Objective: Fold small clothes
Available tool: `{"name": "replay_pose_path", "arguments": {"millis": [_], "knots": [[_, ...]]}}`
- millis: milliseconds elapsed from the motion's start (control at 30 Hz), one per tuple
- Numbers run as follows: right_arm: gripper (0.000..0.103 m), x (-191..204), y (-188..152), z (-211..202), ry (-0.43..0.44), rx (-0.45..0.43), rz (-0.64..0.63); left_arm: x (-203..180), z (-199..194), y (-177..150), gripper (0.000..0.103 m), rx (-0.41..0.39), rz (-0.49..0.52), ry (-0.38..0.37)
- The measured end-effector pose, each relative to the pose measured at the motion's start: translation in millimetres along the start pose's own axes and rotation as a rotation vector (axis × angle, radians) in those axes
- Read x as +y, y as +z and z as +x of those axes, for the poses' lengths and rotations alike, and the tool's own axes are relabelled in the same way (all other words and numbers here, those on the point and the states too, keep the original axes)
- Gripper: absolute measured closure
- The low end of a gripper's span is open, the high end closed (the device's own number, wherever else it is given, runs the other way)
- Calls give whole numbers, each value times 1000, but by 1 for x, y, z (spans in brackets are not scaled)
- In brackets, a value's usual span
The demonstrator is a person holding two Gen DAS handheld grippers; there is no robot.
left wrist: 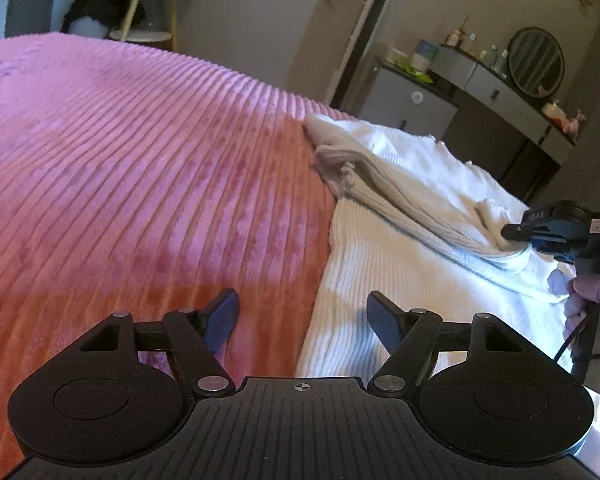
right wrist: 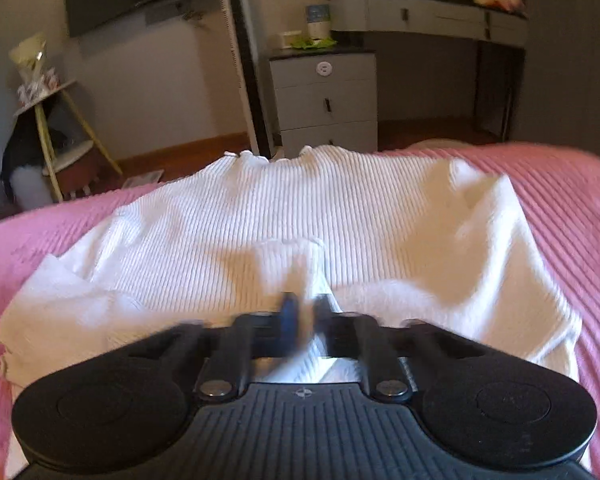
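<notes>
On pink bedspread (left wrist: 140,152), white garment (right wrist: 300,208)

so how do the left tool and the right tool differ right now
The left tool has its jaws wide apart with nothing between them; the right tool has its jaws closed on a fold of the white ribbed knit garment. The left tool hangs at the garment's edge, partly over the pink ribbed plush blanket; the right tool is over the garment's middle. Both are black, with blue finger pads.

Blanket (left wrist: 140,160): pink plush cloth, ribbed, soft;
Garment (right wrist: 300,208): white ribbed knit, matt;
Left gripper (left wrist: 302,320): black matt plastic
</notes>
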State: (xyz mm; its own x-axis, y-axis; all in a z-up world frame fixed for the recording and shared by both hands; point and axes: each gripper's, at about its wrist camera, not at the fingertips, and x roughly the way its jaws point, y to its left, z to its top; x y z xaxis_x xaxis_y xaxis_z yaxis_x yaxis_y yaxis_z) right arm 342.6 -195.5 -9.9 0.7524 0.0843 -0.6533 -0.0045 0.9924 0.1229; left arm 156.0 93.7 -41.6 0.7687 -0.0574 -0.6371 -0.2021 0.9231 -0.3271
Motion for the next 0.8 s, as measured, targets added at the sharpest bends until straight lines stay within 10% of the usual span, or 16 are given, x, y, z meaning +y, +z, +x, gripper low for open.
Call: {"name": "replay_pose_path", "arguments": {"millis": [167, 267, 433, 800], "knots": [[96, -30, 6, -65, 202, -267, 187, 7, -3, 2, 26, 1, -64, -23], [95, -62, -14, -92, 159, -375, 310, 7, -4, 2, 26, -1, -78, -24], [90, -104, -58, -61, 39, -93, 404, 0, -4, -2, 26, -6, -36, -5], [84, -125, -51, -46, 168, -103, 585, 0, -1, -4, 23, -11, -38, -10]]}}
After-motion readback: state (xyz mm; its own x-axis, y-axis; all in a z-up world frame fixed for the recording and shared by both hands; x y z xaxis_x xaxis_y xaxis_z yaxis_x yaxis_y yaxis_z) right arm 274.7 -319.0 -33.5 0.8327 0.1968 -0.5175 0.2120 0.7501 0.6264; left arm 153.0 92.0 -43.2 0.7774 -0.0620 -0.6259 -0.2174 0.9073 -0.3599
